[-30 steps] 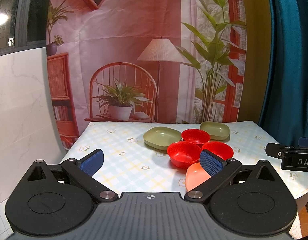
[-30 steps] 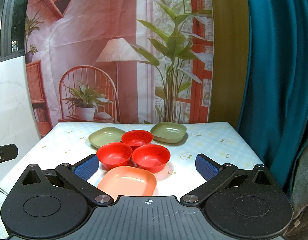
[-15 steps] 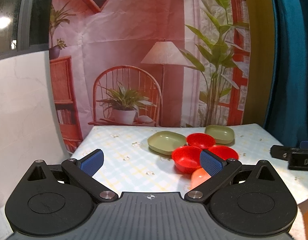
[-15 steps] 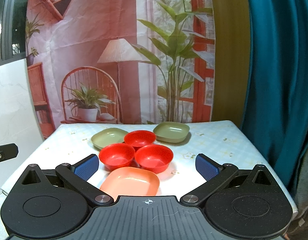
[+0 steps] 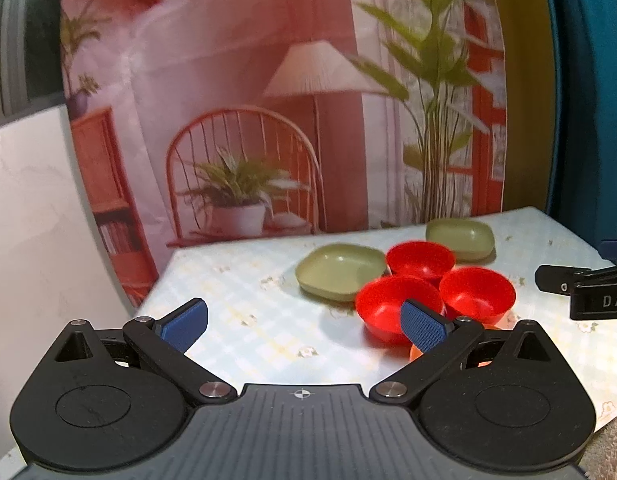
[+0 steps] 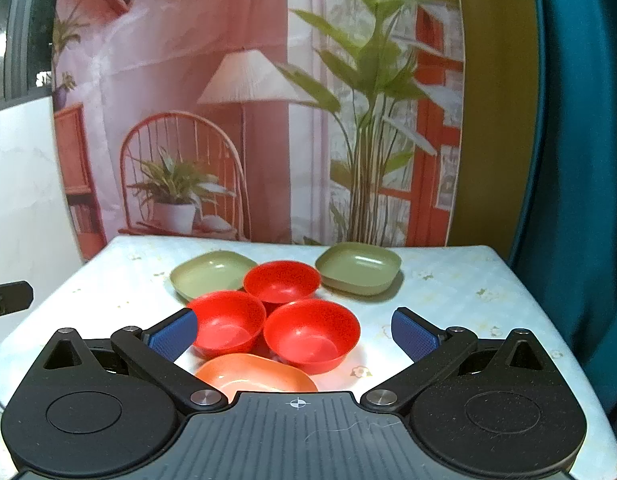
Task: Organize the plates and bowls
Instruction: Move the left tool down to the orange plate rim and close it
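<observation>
Hiding orange plate [image 6: 254, 376] edge: right gripper [image 6: 294, 330] | both jaws spread, empty | left gripper [image 5: 304, 322]

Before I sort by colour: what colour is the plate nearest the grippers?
Salmon-orange plate, clearest in the right wrist view.

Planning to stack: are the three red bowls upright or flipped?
Upright: each red bowl shows its open hollow facing up, empty, on the table.

Three bowls [image 6: 282, 308] cluster mid-surface [image 6: 448, 292]; two plates [image 6: 358, 266] lie behind them toward the far edge, one plate [image 6: 254, 374] before them at the near edge.
</observation>
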Demonstrator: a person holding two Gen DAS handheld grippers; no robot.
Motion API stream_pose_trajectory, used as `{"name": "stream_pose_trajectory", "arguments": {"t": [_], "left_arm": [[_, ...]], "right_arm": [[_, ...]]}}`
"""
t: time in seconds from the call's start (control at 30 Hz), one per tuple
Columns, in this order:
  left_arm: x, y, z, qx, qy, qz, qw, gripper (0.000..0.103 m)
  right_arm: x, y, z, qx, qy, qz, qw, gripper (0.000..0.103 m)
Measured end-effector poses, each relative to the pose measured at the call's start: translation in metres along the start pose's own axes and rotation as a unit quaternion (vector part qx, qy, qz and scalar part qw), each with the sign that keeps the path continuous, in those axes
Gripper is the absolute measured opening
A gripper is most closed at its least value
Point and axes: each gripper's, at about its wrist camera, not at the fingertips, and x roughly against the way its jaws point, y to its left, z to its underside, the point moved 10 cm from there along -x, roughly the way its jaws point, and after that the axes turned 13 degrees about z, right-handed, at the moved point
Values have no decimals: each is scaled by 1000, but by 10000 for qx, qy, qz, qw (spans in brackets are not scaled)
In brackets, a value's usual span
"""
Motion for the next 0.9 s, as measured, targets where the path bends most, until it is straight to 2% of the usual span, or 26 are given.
{"name": "stream_pose_trajectory", "arguments": {"t": [0.33, 0.43, 0.5, 0.57, 0.7, 0.77, 0.9], "left_arm": [[-64, -4, 37, 234, 565, 309, 9977, 103], [-82, -8, 51, 304, 784, 474, 9953, 102], [-92, -10, 61, 410, 939, 550, 9932, 100], [-102, -15, 69, 509, 1088, 679, 9904, 90], [-115, -26, 84, 764, 1359, 966, 9830, 83], [-121, -32, 92, 862, 1519, 1103, 9784, 71], [-131, -42, 108, 1135, 1826, 1365, 9670, 61]], "right_arm": [[-61, 3, 33, 186, 410, -36, 9990, 100], [-79, 3, 45, 224, 609, -100, 9978, 92], [-91, 3, 55, 267, 764, -126, 9966, 82], [-101, 2, 66, 283, 913, -162, 9953, 77], [-116, 1, 80, 263, 1137, -271, 9928, 68], [-122, 0, 84, 266, 1225, -317, 9916, 64], [-132, -1, 90, 285, 1351, -418, 9895, 55]]}}
